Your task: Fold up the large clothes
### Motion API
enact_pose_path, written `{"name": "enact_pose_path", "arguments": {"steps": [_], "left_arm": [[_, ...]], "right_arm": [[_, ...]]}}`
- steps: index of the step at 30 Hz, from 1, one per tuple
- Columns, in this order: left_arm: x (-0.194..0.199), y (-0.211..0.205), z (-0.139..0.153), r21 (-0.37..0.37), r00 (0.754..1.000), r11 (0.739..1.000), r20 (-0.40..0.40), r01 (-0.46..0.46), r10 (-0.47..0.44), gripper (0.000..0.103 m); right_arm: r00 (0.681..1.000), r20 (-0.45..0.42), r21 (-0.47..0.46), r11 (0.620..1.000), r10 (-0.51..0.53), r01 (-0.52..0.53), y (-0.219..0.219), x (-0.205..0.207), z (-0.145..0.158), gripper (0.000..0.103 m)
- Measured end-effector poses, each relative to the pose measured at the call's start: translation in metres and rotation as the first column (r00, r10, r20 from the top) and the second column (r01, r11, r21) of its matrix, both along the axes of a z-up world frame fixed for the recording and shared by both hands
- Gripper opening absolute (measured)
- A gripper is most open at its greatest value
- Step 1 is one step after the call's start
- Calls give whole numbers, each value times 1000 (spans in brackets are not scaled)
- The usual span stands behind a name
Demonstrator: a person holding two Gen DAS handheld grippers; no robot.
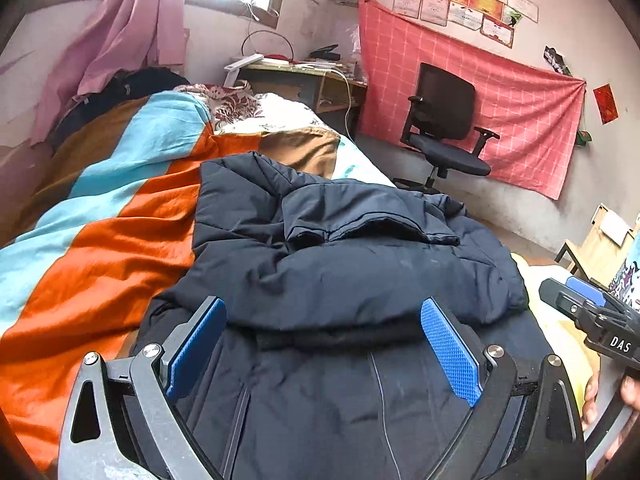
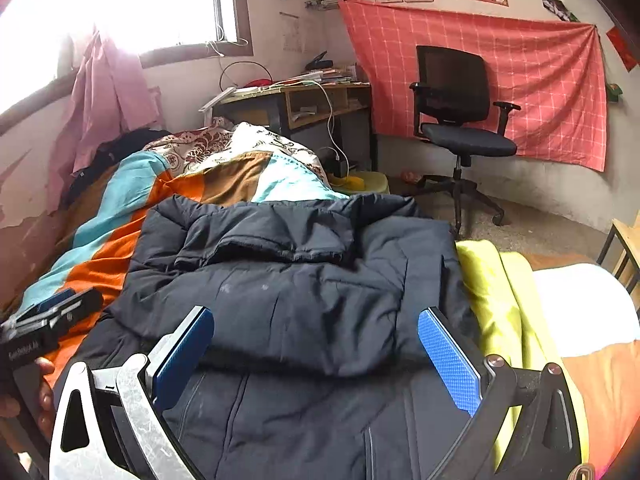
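Left wrist view shows the left gripper (image 1: 324, 348) and right gripper (image 2: 316, 356) both wide open and empty above the half-folded dark jacket (image 1: 340, 264), so I think they must grab its near edge next.

— Daylit, from the window (image 2: 120, 4) at upper left; blown out to pure white there.
— Glare over the pink curtain (image 1: 132, 36) too. Elsewhere soft, even, with faint shadows only.
— Strong fisheye bending; black corners in both views.
— Sharp mid-frame. Smeared at the rims; dark jacket (image 2: 296, 280) folds murky, low in detail.
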State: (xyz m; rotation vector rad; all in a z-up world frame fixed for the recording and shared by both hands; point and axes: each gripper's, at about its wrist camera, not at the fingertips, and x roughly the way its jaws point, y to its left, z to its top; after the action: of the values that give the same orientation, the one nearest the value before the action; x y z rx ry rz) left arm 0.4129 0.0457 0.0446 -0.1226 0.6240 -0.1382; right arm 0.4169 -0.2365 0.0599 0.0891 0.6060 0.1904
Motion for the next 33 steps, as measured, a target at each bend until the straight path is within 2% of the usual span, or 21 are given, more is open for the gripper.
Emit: {"name": "enact_pose_path", "arguments": {"steps": [14,24,33], "left_arm": [[-82,-6,10,66,997,998,69,19,-23,96],[-131,-13,1,69,993,997,110,39,-46,96],[-173,-17,-3,144,988,988,134,52,-72,96]], "right_arm": [[1000,6,0,1000,27,-27,-1,-73,2,103],[999,33,9,1000,30,-30,0,-130,0,103],[998,60,-2,1000,20,-20,-1,-177,-2,103]]}}
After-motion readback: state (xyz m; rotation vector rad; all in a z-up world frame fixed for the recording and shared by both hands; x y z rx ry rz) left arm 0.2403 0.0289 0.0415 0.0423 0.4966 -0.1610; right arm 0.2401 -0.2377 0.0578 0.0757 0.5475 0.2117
